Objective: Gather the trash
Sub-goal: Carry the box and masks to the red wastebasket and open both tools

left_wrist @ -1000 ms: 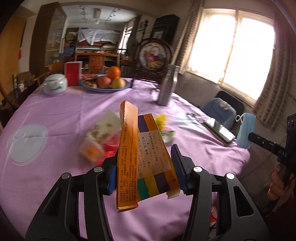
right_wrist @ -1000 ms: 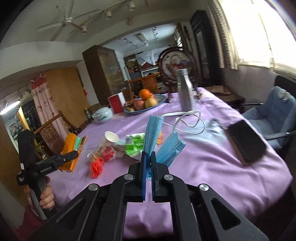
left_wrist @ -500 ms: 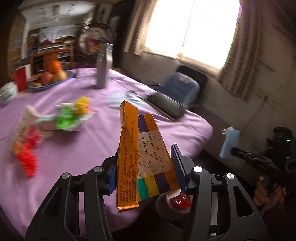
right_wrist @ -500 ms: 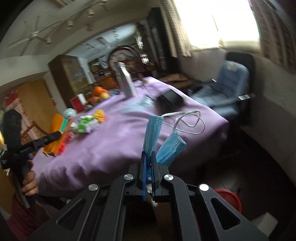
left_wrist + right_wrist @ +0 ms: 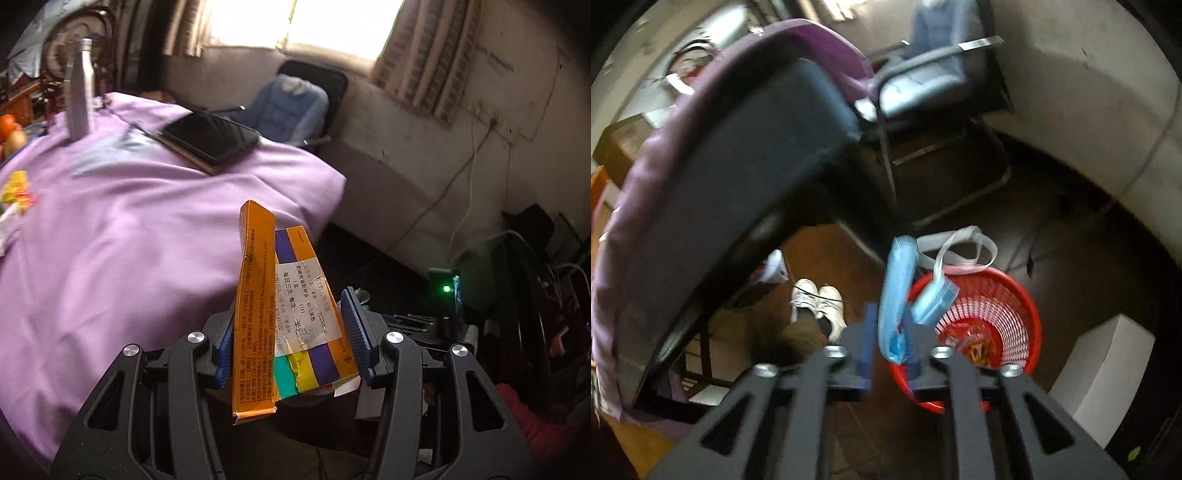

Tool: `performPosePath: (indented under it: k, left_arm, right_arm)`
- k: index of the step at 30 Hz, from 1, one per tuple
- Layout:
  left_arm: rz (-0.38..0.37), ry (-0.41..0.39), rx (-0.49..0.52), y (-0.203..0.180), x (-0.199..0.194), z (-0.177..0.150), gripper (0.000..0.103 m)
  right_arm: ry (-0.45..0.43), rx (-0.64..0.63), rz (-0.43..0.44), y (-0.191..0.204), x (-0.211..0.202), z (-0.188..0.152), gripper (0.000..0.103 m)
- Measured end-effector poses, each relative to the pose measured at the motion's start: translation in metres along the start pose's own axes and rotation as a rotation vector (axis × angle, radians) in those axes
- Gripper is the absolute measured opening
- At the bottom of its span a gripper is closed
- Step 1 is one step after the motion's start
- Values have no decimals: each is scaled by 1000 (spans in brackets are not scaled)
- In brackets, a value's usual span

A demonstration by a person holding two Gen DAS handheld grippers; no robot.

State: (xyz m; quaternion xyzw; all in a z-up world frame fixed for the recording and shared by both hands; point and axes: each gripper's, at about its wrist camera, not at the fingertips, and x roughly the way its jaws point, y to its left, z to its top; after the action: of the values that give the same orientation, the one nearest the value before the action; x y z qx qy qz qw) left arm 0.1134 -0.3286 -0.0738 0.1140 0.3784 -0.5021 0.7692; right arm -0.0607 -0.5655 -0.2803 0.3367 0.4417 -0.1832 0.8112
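The right gripper has parted fingers; the blue mask hangs loose. The red basket waits at two o'clock. The left gripper squeezes the orange box.

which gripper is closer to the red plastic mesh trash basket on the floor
Right. The right gripper, its jaws parted around a blue face mask, hangs just above the red plastic mesh trash basket. The left gripper, clamping an orange medicine box, shows no basket in its view.

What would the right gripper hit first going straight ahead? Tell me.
Most likely the red mesh basket on the floor: the right gripper points down at its near rim, blue face mask between its parted fingers. Depth is uncertain.
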Motion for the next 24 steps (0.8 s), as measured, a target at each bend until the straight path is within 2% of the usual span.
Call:
performPosePath:
  k: [1,5,7,15,16,18,20,24]
  left_arm:
    - [-4,14,13,-6,9,1,51]
    - [-37,66,47,-24,40,4,51]
    - [-54,95,68,-36,60,5,51]
    - [-110,219,174,-89,134,3,52]
    - [-110,234,196,-96,144,2,54]
    - [-90,246,224,-107,157,2,74]
    - [-59,234,242,-112,163,3,80]
    - [-49,214,234,-109,159,8,87]
  right_arm:
    - [-14,5,-3,-4,-2,-1,41]
    - [-67,0,-37,-22,-17,-1,43]
    - [-88,27,-42,-34,-24,-2,48]
    - [-121,134,-53,-74,-43,-10,49]
    - [-123,142,-56,-78,-44,-11,49]
    - [-125,162,-58,-90,-46,-13,49]
    - [-129,171,-57,-95,-49,-15,49]
    - [-134,170,-54,-94,-50,-15,50]
